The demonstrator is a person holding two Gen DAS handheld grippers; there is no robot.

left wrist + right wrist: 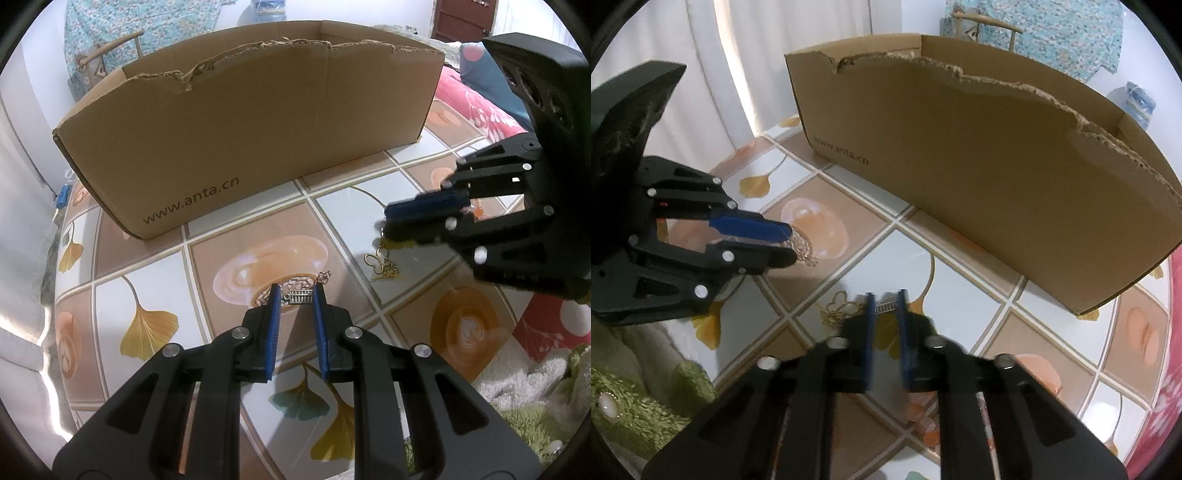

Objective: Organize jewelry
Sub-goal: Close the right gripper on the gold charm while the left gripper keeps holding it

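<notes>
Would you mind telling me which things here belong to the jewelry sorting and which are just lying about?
Part of the job:
- chain at the left tool's tips
- gold butterfly necklace on the table
- right tool
- cardboard box, likely the container

Just lying about:
- green fluffy cloth
- red floral blanket
- teal patterned fabric
</notes>
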